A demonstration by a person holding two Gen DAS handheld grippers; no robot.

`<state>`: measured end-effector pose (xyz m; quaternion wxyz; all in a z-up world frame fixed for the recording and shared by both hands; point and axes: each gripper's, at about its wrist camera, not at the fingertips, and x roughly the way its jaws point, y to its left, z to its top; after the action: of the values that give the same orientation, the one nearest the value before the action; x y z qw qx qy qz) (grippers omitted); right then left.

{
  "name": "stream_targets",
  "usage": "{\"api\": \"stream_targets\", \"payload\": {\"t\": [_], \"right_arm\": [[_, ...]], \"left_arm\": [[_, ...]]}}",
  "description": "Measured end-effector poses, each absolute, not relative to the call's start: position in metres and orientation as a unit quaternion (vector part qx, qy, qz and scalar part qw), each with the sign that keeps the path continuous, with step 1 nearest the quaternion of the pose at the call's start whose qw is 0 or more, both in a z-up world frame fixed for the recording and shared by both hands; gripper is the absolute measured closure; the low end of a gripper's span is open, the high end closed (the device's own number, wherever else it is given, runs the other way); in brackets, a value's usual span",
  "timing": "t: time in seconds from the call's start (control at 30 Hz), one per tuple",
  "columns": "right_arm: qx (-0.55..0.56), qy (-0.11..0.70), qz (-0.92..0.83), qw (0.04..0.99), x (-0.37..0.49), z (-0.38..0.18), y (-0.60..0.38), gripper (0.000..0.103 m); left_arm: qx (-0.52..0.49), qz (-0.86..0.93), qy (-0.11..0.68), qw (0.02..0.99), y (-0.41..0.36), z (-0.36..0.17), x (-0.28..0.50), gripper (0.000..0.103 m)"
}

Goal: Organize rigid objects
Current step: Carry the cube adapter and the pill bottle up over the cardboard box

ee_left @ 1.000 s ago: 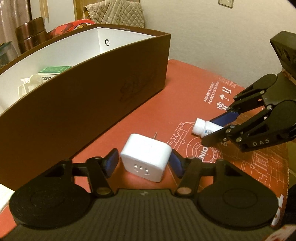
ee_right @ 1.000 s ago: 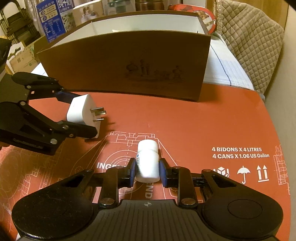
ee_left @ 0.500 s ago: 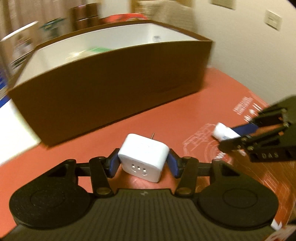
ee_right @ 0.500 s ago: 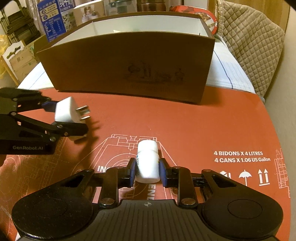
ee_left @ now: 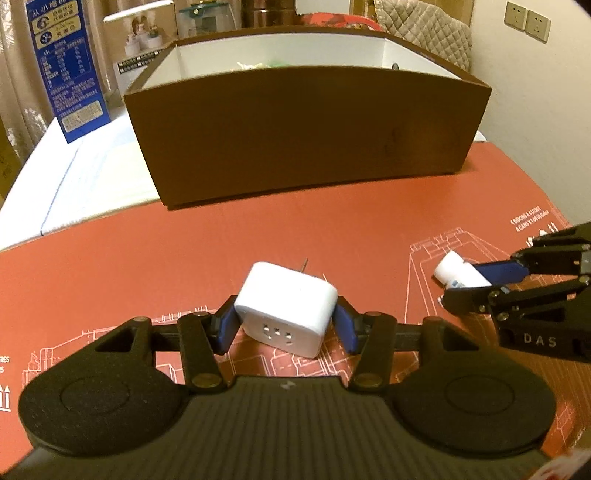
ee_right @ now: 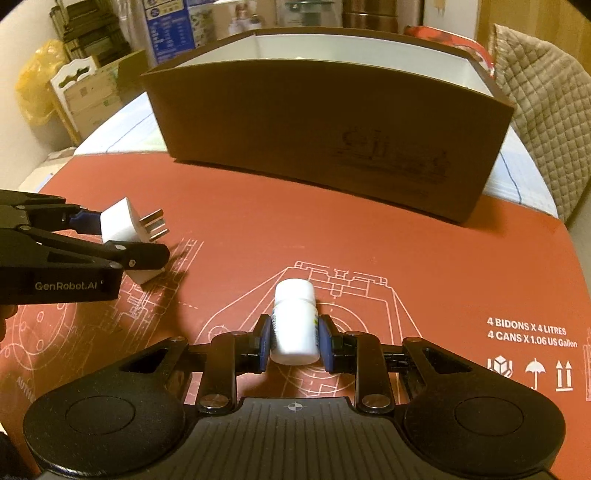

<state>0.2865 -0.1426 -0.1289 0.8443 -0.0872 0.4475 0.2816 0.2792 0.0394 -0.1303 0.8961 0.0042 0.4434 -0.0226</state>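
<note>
White cube-shaped plastic plug adapter (ee_left: 286,308), clamped in left gripper (ee_left: 286,325); white plastic pill bottle (ee_right: 295,321), clenched in right gripper (ee_right: 294,341); brown cardboard box (ee_left: 306,125) at twelve o'clock.

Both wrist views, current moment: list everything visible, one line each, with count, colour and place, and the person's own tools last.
plug adapter: 1, white, prongs pointing away, between the left tool's pads above the mat
pill bottle: 1, white, between the right tool's pads
storage box: 1, brown outside and white inside, at the far side of the mat, some items inside barely visible
mat: 1, red cardboard with white print, under everything
carton: 1, blue, far left behind the box
quilted cushion: 1, beige, right of the box
wall sockets: 2, white, upper right wall
left tool: 1, black with blue pads, shut on the plug adapter
right tool: 1, black with blue pads, shut on the pill bottle
</note>
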Motion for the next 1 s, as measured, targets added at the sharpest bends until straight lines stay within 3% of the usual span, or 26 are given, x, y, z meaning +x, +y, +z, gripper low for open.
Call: {"api": "stream_targets", "payload": {"t": [0.13, 0.23, 0.43, 0.5, 1.0], "right_arm": [[-0.081, 0.453, 0.282, 0.842, 0.29, -0.13, -0.141, 0.064], [-0.087, 0.452, 0.277, 0.844, 0.289, -0.131, -0.139, 0.063], [-0.091, 0.446, 0.271, 0.848, 0.286, -0.132, -0.136, 0.065], [-0.103, 0.443, 0.266, 0.85, 0.284, -0.131, -0.133, 0.079], [-0.101, 0.455, 0.26, 0.846, 0.284, -0.131, -0.132, 0.079]], "left_arm": [[0.017, -0.033, 0.442, 0.896, 0.039, -0.132, 0.276, 0.053], [0.027, -0.035, 0.436, 0.899, 0.036, -0.133, 0.273, 0.054], [0.047, -0.034, 0.43, 0.901, 0.031, -0.134, 0.269, 0.054], [0.043, -0.032, 0.432, 0.9, 0.031, -0.133, 0.27, 0.054], [0.043, -0.031, 0.444, 0.895, 0.029, -0.132, 0.27, 0.054]]}}
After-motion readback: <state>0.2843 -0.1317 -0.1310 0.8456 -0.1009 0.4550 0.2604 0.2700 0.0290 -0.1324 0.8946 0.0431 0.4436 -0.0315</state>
